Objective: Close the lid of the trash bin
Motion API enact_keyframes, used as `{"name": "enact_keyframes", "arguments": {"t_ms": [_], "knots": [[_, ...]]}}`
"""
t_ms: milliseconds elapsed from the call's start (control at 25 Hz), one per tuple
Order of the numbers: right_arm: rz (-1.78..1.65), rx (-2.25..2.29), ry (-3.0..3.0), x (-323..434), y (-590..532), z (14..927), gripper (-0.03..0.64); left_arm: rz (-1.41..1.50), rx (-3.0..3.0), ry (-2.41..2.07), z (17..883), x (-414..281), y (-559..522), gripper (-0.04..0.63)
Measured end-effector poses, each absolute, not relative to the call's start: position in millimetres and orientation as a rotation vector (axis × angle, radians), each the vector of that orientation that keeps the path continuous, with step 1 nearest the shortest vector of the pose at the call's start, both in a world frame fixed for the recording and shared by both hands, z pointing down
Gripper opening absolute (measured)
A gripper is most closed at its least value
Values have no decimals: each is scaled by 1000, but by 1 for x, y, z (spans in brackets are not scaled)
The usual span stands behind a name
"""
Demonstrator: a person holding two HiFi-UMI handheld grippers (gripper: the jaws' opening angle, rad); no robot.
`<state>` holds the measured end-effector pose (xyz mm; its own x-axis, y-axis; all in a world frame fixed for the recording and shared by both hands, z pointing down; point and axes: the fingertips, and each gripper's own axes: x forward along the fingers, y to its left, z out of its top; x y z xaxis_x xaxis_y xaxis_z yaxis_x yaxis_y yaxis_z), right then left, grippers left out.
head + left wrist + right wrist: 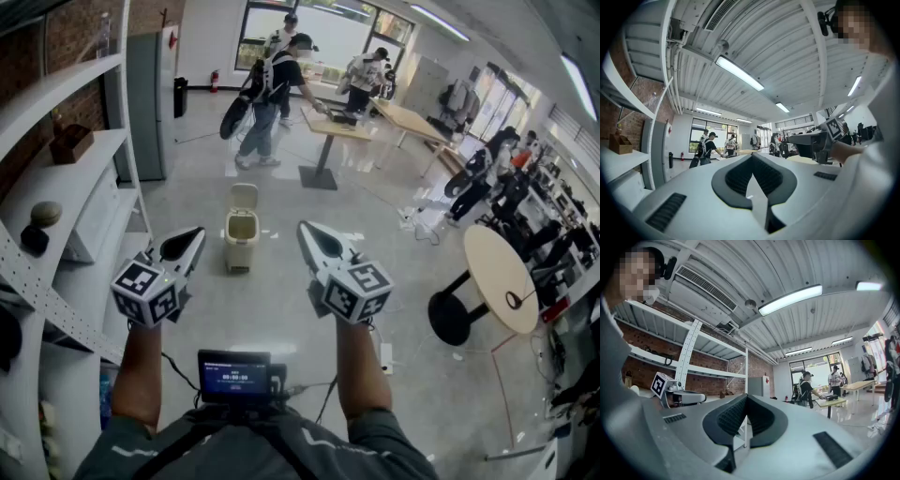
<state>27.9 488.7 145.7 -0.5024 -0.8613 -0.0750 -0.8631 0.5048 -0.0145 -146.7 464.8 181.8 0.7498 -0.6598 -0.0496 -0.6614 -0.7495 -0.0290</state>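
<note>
On the floor, trash bin with lid standing open, upright. Left gripper and right gripper hovering well apart from the bin, one each side, fingers clenched, holding nothing.

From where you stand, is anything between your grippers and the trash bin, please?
Nothing visible does: only floor lies between the trash bin, its lid upright, and the left gripper and right gripper.

Trash bin interior too small to tell. Shelving cut off by left edge. Text on chest-mounted screen too small to read.
</note>
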Motion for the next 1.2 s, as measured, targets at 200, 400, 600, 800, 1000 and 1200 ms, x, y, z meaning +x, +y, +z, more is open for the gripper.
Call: {"name": "enact_keyframes", "arguments": {"t_ms": [200, 400, 600, 800, 1000, 1200], "knots": [[18, -1517, 2649, 29, 487, 147, 3, 40, -2887, 1140, 185, -151, 461, 3], [16, -1509, 2652, 28, 488, 150, 3, 36, -2884, 1141, 185, -153, 461, 5], [35, -1523, 2651, 23, 488, 151, 6, 56, -2901, 1124, 187, -152, 462, 4], [2, -1520, 2647, 12, 485, 154, 6, 58, -2917, 1107, 189, -160, 459, 5], [-13, -1547, 2643, 1, 482, 160, 6, 50, -2923, 1090, 193, -169, 454, 3], [-35, -1570, 2622, -16, 479, 166, 6, 57, -2931, 1074, 199, -187, 449, 5]]}}
